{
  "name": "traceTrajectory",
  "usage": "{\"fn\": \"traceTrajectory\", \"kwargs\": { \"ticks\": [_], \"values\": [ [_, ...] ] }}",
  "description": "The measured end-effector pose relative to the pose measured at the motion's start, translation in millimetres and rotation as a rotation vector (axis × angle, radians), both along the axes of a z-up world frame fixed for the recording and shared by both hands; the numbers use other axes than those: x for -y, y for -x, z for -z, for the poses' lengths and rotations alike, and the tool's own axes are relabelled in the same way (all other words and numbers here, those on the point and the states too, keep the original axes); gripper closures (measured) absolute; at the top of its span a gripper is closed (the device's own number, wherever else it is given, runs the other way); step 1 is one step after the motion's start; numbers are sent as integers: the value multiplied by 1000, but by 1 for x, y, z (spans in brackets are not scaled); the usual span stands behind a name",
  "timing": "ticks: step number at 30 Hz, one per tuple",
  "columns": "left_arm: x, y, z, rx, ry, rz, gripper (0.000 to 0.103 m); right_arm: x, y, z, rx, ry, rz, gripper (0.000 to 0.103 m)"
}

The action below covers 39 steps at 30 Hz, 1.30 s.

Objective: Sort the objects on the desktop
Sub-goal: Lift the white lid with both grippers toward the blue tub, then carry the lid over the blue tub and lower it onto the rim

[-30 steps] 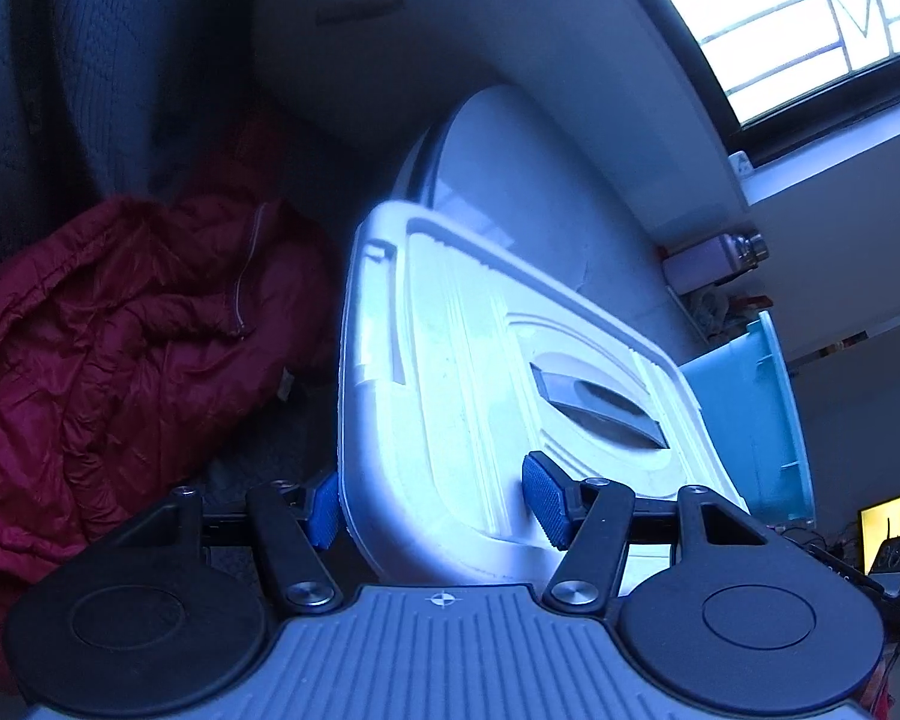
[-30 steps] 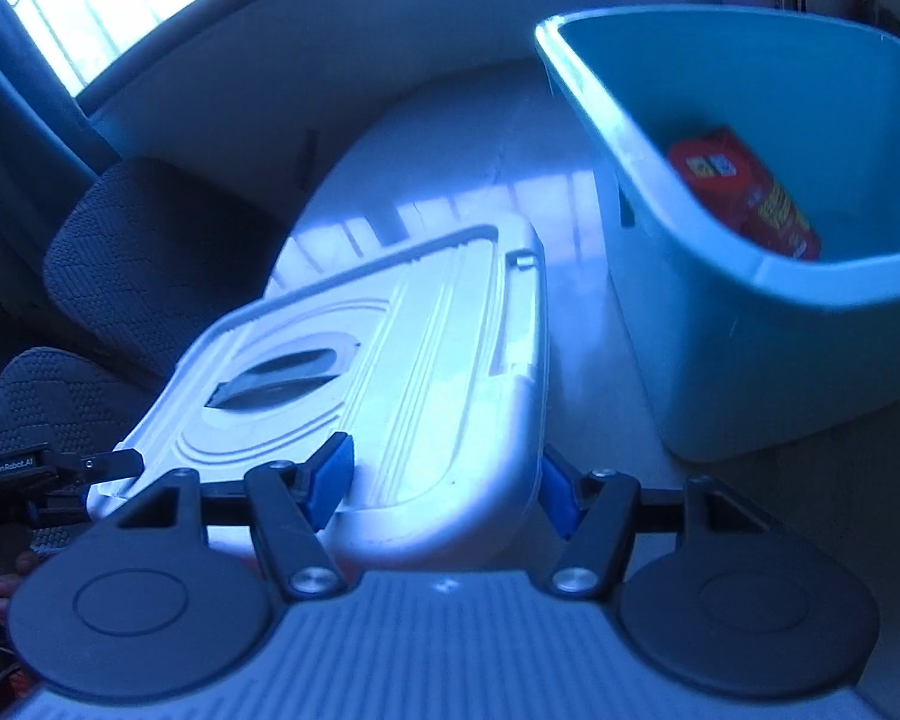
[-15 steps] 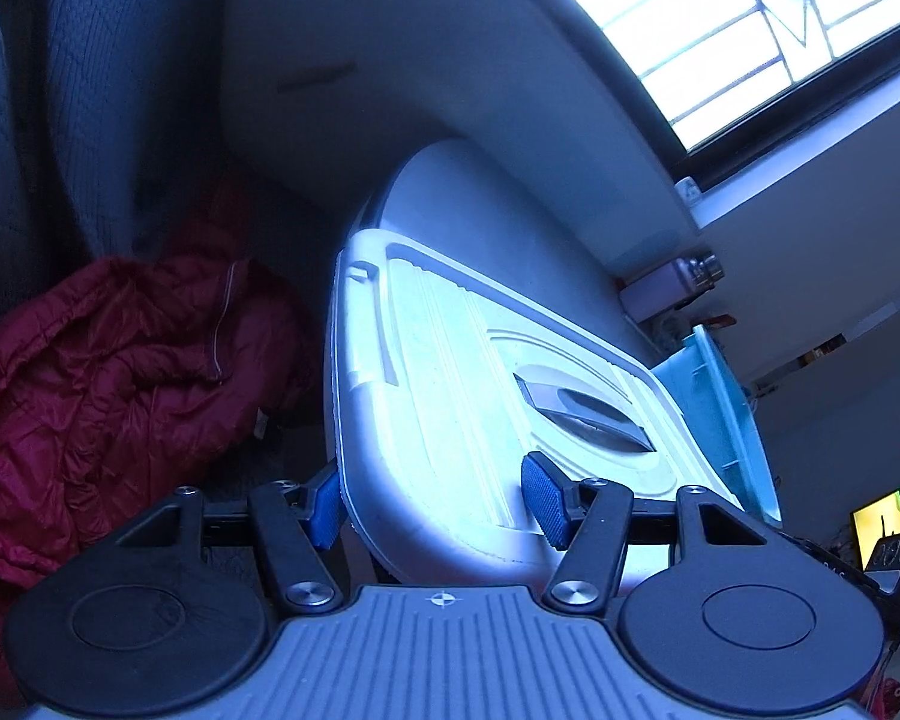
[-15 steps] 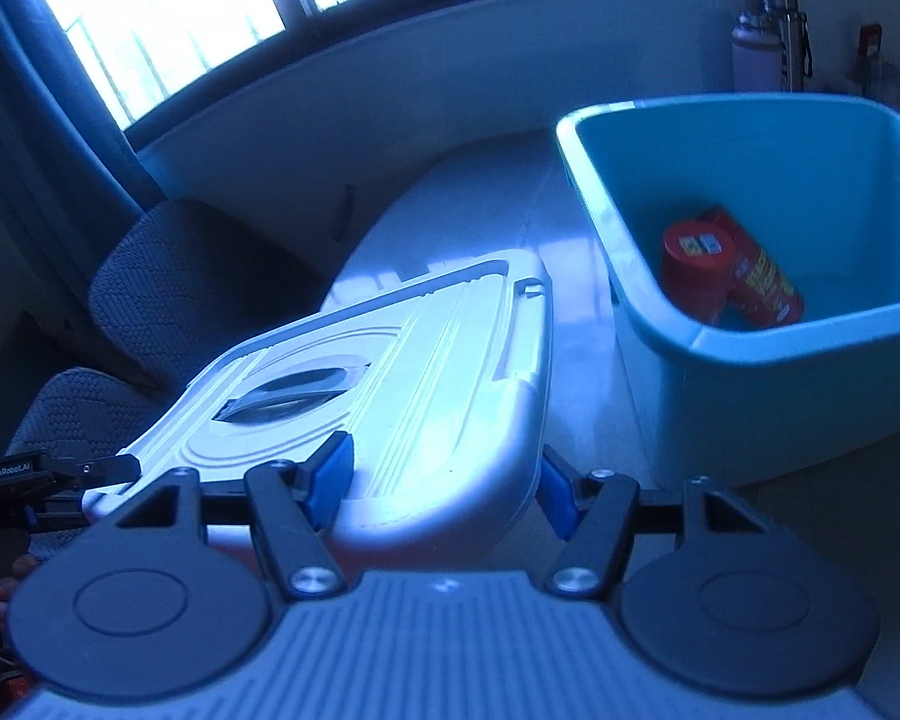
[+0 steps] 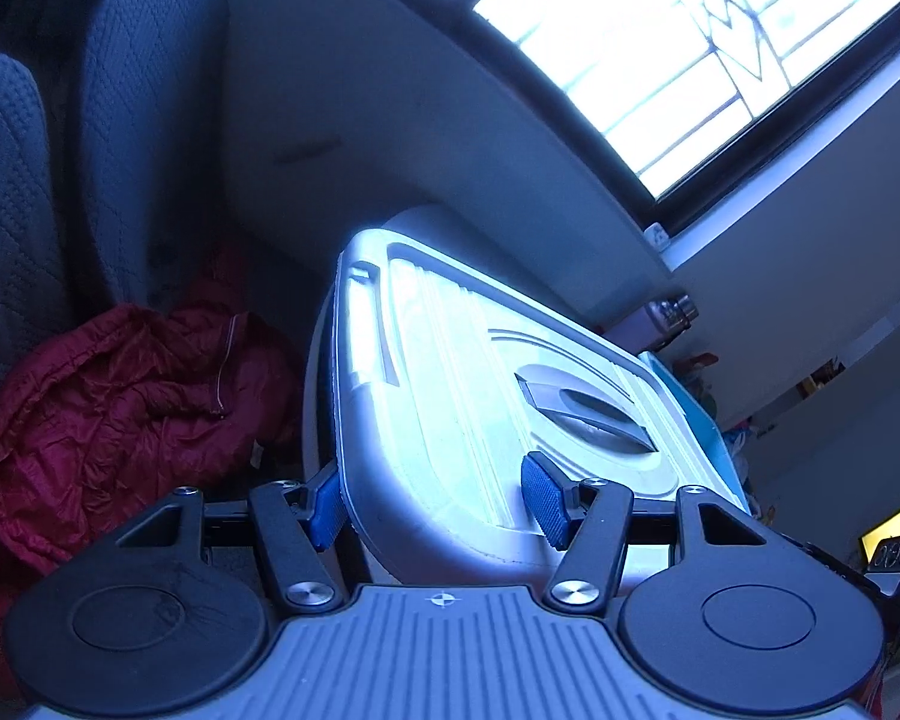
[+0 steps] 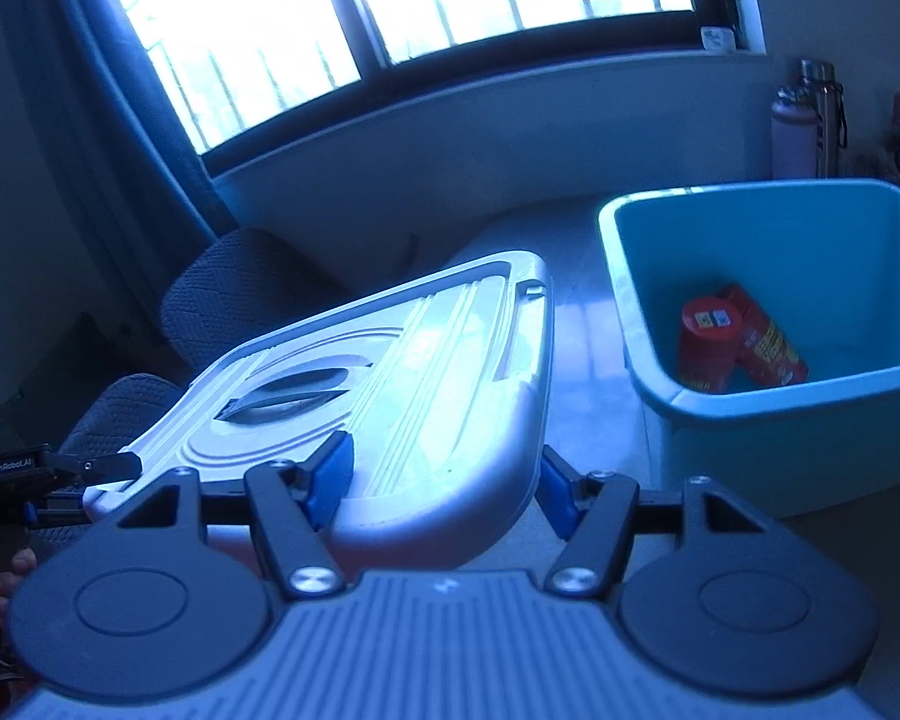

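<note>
A white plastic bin lid point(image 5: 450, 396) with a grey recessed handle is held in the air, tilted. My left gripper point(image 5: 435, 501) is shut on one corner of it, blue pads on either side of the rim. My right gripper point(image 6: 438, 483) is shut on the opposite corner of the lid point(image 6: 402, 372). The open teal bin point(image 6: 810, 408) stands on the table to the right of the lid, with two red canisters point(image 6: 732, 342) lying inside. The left gripper's tip point(image 6: 90, 468) shows at the lid's far corner in the right wrist view.
A pale round table point(image 6: 588, 336) carries the bin. Grey fabric chairs point(image 5: 132, 120) stand to the left with a red jacket point(image 5: 120, 408) on one seat. Two water bottles point(image 6: 807, 120) stand by the wall behind the bin. A bright window point(image 6: 360, 6) fills the back.
Both grippers have lifted the lid higher and tilted it up. The view has risen, so the bin's inside and the window show more.
</note>
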<state>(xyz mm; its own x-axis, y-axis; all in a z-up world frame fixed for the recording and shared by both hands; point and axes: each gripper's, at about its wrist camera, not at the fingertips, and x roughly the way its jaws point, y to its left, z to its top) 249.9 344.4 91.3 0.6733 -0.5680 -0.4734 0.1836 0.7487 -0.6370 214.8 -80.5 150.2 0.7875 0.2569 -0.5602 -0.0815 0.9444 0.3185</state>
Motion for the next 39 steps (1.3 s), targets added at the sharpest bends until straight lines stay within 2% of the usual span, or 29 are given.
{"fn": "traceTrajectory", "kwargs": {
  "ticks": [12,23,31,39],
  "values": [
    [54,112,-22,68,-8,-80,42,48,72,-21,68,2,-81,39],
    [119,207,-36,111,-20,-71,42,106,155,-24,117,-11,-79,39],
    [174,242,-30,121,-12,-36,42,155,206,-25,139,-9,-34,39],
    [224,248,-34,136,-28,13,42,205,237,-25,155,-27,16,39]
  ]
}}
